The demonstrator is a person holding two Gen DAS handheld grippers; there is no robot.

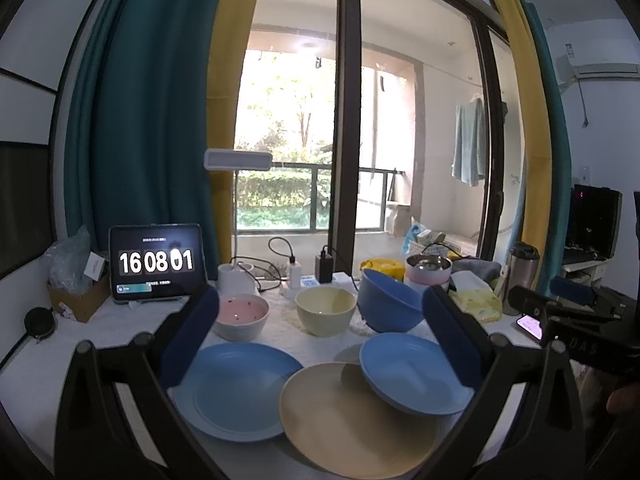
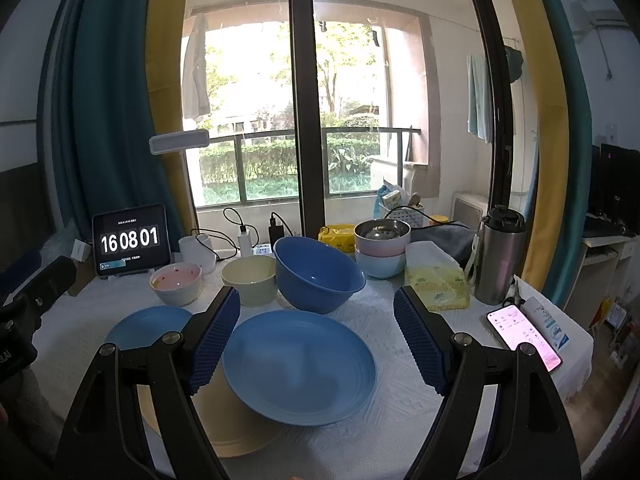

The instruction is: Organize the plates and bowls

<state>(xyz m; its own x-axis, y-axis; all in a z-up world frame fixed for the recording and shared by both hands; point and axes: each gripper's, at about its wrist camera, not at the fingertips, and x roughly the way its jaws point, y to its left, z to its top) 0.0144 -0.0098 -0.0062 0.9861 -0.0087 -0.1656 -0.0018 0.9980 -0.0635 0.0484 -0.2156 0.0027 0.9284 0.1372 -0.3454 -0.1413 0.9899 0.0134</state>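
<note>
- Your right gripper's left finger (image 2: 212, 344) covers part of the tan plate (image 2: 240, 436) and the flat blue plate (image 2: 148, 326) beyond it.
- The deep blue plate (image 2: 298, 364) between your fingers hides more of the tan plate.
- The small print on the clock tablet (image 2: 130, 240) is too small to read.
- The phone (image 1: 530, 326) past your left gripper's right finger is blurred and partly covered.

Left gripper (image 1: 320, 344) fingers spread wide; right gripper (image 2: 318, 342) fingers spread wide, both empty.
</note>
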